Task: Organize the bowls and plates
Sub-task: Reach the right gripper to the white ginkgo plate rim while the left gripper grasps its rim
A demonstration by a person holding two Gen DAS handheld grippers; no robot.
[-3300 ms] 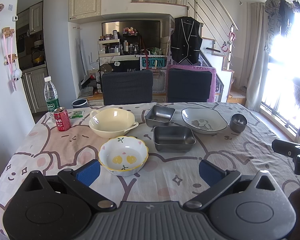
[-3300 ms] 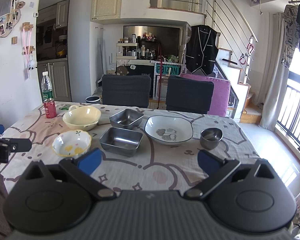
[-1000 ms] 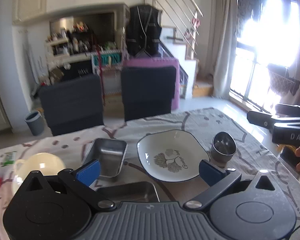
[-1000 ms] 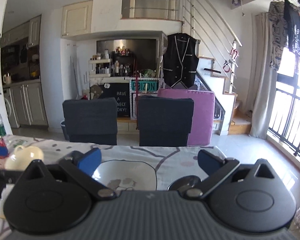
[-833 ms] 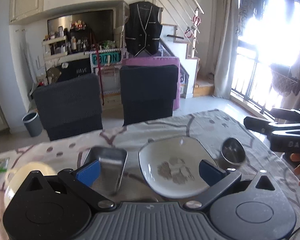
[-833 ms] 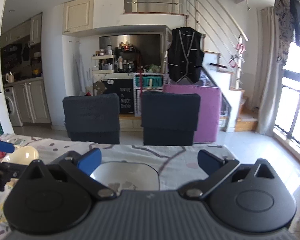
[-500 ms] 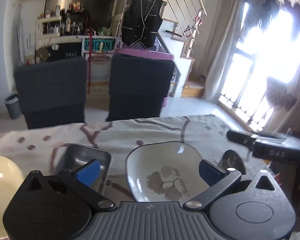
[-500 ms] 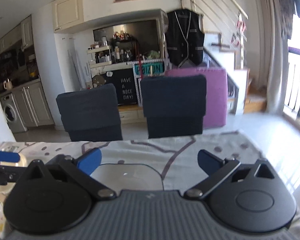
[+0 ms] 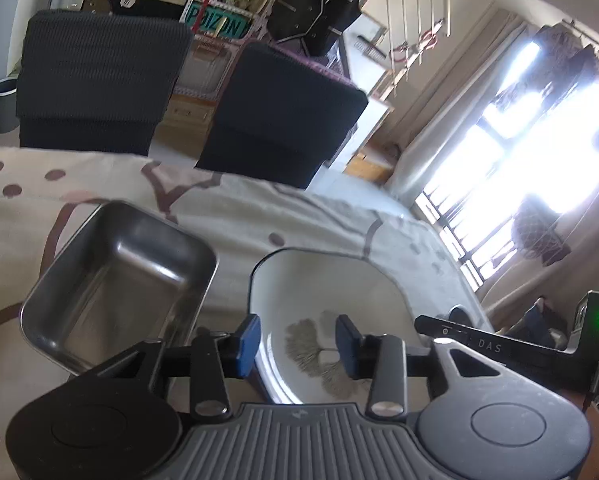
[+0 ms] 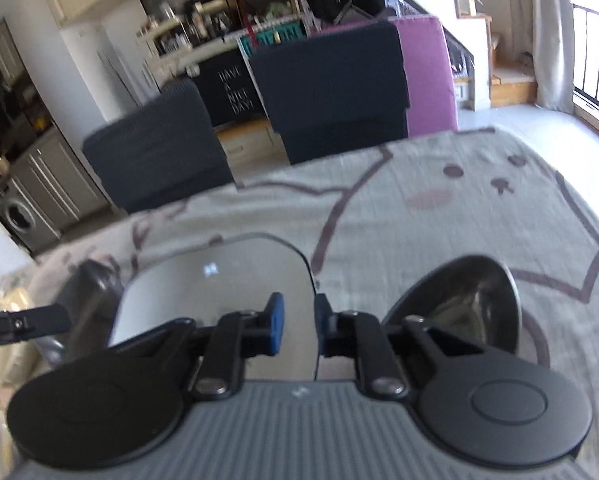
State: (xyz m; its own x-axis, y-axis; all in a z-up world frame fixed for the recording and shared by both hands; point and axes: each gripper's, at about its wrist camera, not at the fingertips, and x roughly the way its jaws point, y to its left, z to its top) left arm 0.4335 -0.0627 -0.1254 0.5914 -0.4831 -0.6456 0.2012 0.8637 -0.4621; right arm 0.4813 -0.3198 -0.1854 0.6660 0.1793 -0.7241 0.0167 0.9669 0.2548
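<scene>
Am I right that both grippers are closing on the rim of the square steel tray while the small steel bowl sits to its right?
Not quite: both the left gripper and the right gripper straddle the white plate's rim, as both wrist views show. The steel tray sits untouched; the small steel bowl is right of the plate.

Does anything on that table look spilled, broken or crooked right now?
Nothing stands out. The white plate, the steel tray and the small steel bowl sit flat on the tablecloth, with no spill or crack that I can see.
</scene>
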